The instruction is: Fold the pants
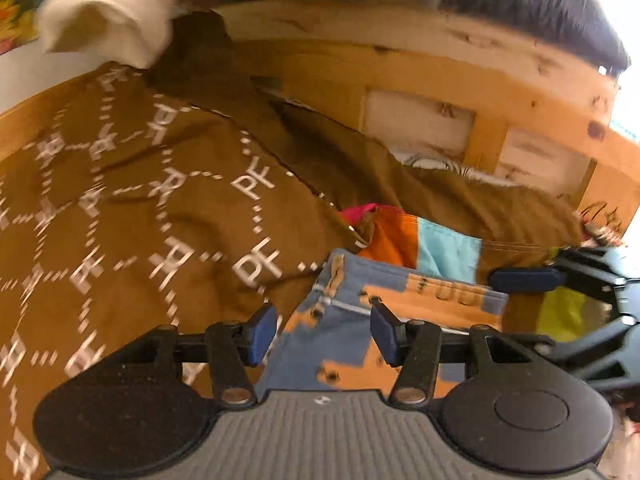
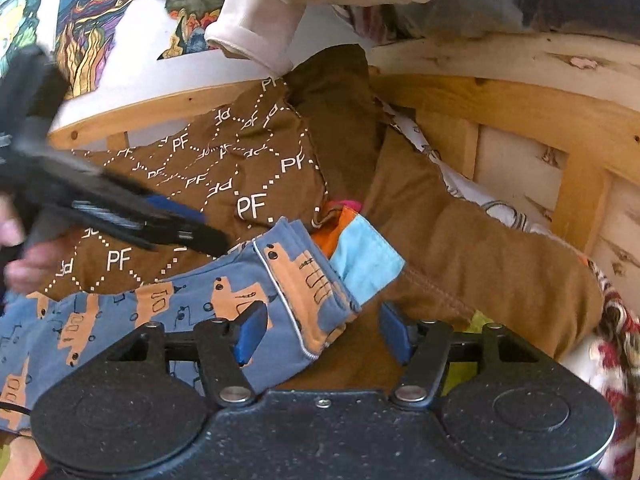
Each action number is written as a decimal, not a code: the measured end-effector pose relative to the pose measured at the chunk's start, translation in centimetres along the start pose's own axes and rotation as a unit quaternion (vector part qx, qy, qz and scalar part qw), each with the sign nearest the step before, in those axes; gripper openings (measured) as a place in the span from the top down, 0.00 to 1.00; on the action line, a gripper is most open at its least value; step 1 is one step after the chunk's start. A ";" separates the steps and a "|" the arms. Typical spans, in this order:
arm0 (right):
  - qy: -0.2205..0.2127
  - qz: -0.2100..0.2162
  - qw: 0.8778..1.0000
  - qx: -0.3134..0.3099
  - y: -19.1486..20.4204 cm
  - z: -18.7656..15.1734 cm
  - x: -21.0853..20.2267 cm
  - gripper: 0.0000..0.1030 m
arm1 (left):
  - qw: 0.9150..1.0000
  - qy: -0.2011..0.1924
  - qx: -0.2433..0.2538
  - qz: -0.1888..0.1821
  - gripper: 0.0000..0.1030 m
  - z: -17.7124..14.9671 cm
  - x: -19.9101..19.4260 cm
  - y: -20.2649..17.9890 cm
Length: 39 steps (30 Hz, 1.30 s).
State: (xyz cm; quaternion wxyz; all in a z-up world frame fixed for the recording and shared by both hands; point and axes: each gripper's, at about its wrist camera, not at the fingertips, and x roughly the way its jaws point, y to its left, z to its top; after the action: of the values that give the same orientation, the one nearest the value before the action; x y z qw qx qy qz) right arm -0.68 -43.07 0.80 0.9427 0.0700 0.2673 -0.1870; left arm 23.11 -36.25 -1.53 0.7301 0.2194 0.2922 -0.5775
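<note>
The pants are blue with orange truck prints and lie folded on brown cloth; their hemmed end points up and to the right. My right gripper is open above that end, its blue pads apart on either side of the pants' edge and pressing on nothing. In the left wrist view the pants lie just under my left gripper, which is open and holds nothing. The left gripper also shows blurred at the left of the right wrist view, in a person's hand. One right finger reaches in from the right.
Under the pants lies a brown blanket with white PF lettering. An orange and light-blue cloth sits beside the pants, plain brown fabric to the right. A wooden bed rail runs behind. A cream sleeve hangs from above.
</note>
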 end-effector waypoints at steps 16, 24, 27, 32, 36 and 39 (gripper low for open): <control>-0.002 -0.015 0.999 -0.050 0.4 0.3 1.1 0.84 | 1.000 0.004 0.011 -0.007 0.85 1.6 2.6 -0.8; 0.010 -0.031 0.998 -0.060 0.6 0.3 1.9 0.84 | 1.000 0.006 0.001 0.014 0.80 1.2 3.2 -0.8; 0.011 -0.034 0.998 -0.059 0.7 0.4 1.7 0.83 | 0.999 0.001 -0.041 0.007 0.74 1.4 2.3 0.1; 0.010 -0.018 0.999 -0.049 1.2 0.4 1.2 0.32 | 0.996 -0.044 -0.078 0.029 0.33 -0.2 -2.4 1.3; -0.004 -0.028 0.996 -0.089 3.3 0.1 0.5 0.13 | 0.988 -0.065 -0.110 0.084 0.10 -3.7 -7.6 1.9; -0.006 -0.028 0.993 -0.113 4.7 -0.2 0.0 0.05 | 0.970 -0.075 -0.173 0.154 0.00 -8.5 -11.8 2.1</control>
State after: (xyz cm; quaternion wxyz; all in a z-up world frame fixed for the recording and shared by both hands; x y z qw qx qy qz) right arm 1.05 -38.70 0.82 0.9407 -0.0452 0.2823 -0.1827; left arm 21.79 -21.71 0.23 0.8567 0.0881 0.2950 -0.4138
